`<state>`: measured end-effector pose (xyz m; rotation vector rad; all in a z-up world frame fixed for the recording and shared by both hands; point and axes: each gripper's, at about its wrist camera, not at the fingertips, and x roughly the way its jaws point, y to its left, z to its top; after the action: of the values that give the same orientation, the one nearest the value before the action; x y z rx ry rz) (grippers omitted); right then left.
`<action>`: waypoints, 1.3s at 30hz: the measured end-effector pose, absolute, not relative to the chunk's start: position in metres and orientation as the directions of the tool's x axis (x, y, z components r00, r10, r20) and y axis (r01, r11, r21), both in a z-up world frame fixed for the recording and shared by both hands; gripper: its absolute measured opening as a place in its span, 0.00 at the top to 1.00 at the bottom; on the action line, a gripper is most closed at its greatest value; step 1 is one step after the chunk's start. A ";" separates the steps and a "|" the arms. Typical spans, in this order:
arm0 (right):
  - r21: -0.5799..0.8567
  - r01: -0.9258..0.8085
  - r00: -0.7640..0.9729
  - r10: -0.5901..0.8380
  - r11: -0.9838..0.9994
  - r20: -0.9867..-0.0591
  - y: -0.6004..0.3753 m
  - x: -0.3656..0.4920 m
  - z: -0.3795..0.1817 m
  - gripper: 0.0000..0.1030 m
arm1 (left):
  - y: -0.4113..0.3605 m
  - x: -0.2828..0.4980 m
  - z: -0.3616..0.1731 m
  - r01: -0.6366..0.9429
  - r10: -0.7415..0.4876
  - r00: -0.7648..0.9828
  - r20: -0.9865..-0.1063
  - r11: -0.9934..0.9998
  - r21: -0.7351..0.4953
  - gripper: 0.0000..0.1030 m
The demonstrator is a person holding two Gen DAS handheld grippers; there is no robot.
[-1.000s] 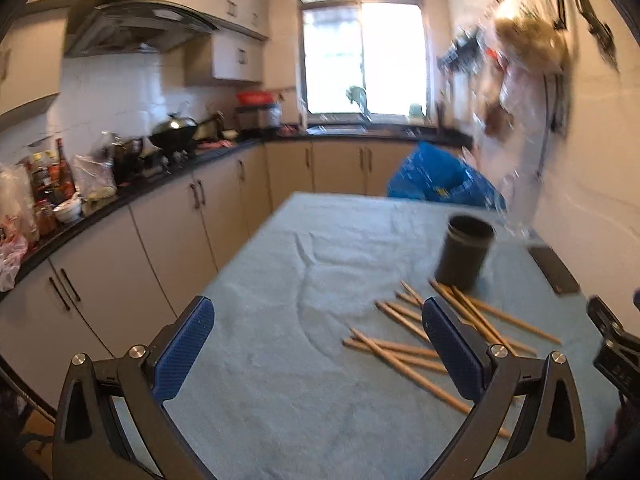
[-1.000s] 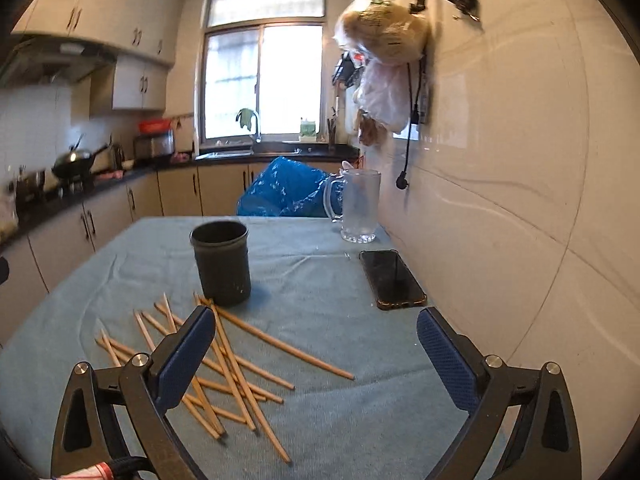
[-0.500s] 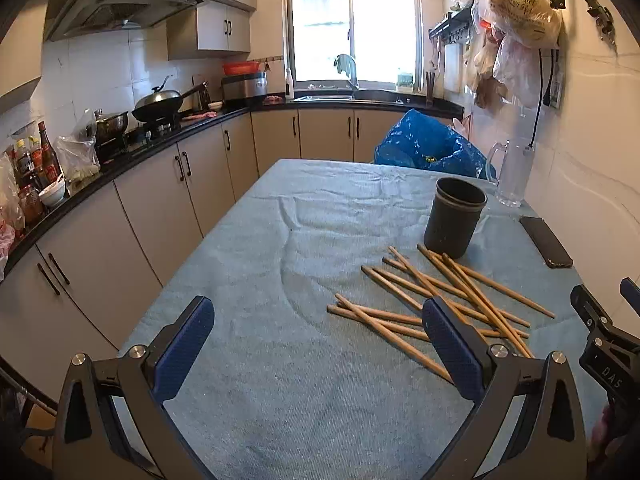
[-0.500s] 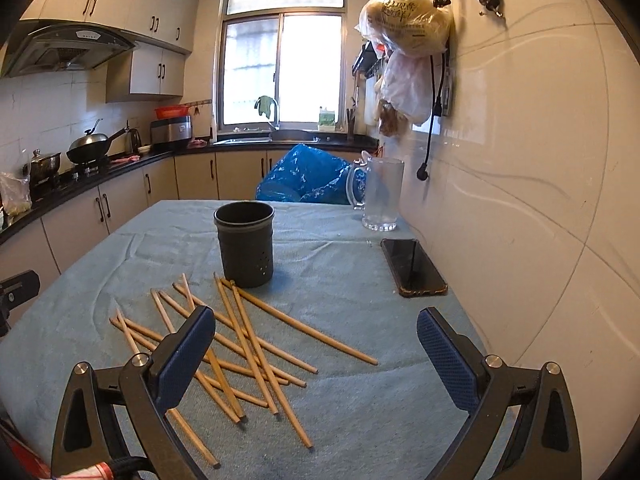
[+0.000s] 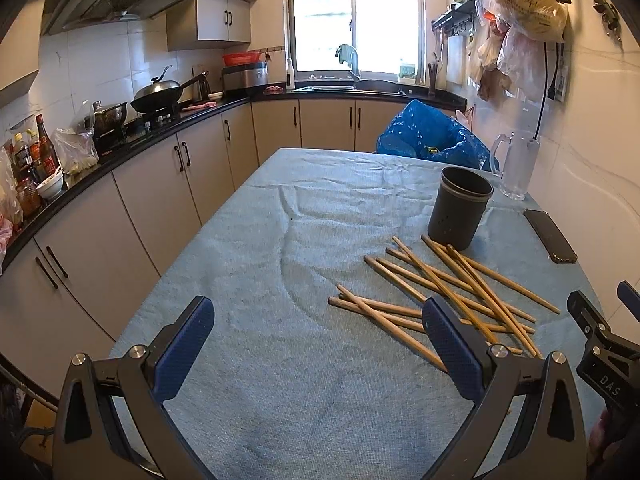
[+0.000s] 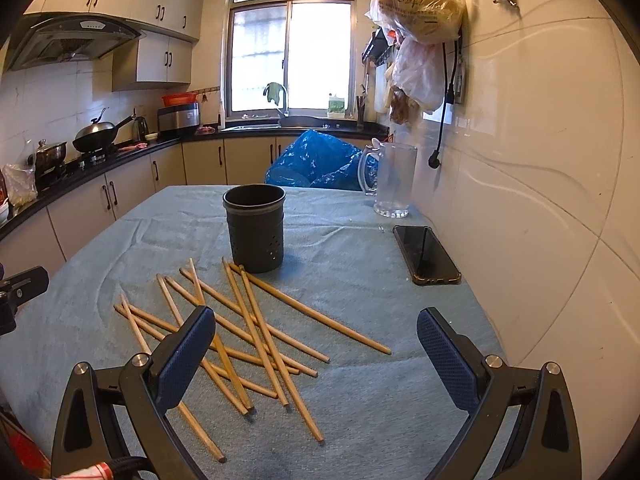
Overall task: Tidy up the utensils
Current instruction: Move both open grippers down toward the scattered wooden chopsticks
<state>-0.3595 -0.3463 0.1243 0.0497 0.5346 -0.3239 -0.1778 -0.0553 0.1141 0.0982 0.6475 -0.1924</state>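
So the chopsticks (image 6: pixel 256 332) are all lying loose in a crisscross pile on the blue tablecloth (image 5: pixel 248 280), right in front of the dark perforated holder (image 6: pixel 255 228), which stands upright and looks empty from here. A couple of tips sit just beside its base.

What changed over the last second: both cameras steadied and the pile now sits closer and lower in each view than it did a moment ago, so I'd say both tools are closing in for the first pick. Nothing's been sorted yet.

Left gripper (image 5: pixel 316 344) is spread wide with nothing in it, hovering over bare cloth left of the pile. Right gripper (image 6: pixel 316 344) is spread wide too and empty, with the pile's near ends under its left finger.

View differences: only the left camera catches the counter with the sauce bottles (image 5: pixel 36 152). The right one shows the holder's drain holes, plus the phone (image 6: pixel 426 254) and glass mug (image 6: pixel 394 178) more head-on.
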 end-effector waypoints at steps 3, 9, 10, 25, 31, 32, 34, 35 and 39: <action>-0.036 0.312 0.808 -0.285 0.950 -0.516 -0.346 -0.358 0.122 0.00 | -0.056 -0.176 0.112 0.208 -0.147 0.775 -0.614 0.978 0.028 0.00; -0.026 0.305 0.804 -0.272 0.952 -0.529 -0.349 -0.356 0.118 0.00 | -0.058 -0.173 0.107 0.209 -0.145 0.766 -0.627 0.978 0.029 0.00; -0.024 0.304 0.803 -0.270 0.952 -0.531 -0.349 -0.355 0.118 0.00 | -0.059 -0.172 0.107 0.209 -0.144 0.764 -0.629 0.978 0.029 0.00; -0.014 0.298 0.785 -0.254 0.954 -0.565 -0.353 -0.346 0.103 0.00 | -0.058 -0.157 0.093 0.190 -0.124 0.734 -0.668 0.981 0.026 0.00; -0.002 0.275 0.771 -0.221 0.962 -0.596 -0.358 -0.336 0.096 0.00 | -0.039 -0.138 0.088 0.131 -0.094 0.720 -0.688 0.991 0.002 0.00; 0.012 0.263 0.769 -0.202 0.965 -0.606 -0.360 -0.332 0.095 0.00 | -0.036 -0.135 0.087 0.124 -0.092 0.716 -0.692 0.992 -0.003 0.00; 0.031 0.239 0.762 -0.168 0.970 -0.626 -0.363 -0.324 0.094 0.00 | -0.031 -0.128 0.084 0.117 -0.097 0.703 -0.704 0.993 -0.019 0.00; 0.041 0.226 0.756 -0.148 0.973 -0.638 -0.364 -0.318 0.093 0.00 | -0.030 -0.125 0.082 0.117 -0.102 0.692 -0.714 0.993 -0.028 0.00; 0.090 0.173 0.725 -0.065 0.981 -0.686 -0.370 -0.296 0.086 0.00 | -0.028 -0.113 0.070 0.139 -0.161 0.639 -0.752 0.986 -0.093 0.06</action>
<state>-0.2959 -0.3699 0.0864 0.1516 0.7495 -0.1316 -0.1127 -0.0285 0.0702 -0.0273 0.8610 -0.1713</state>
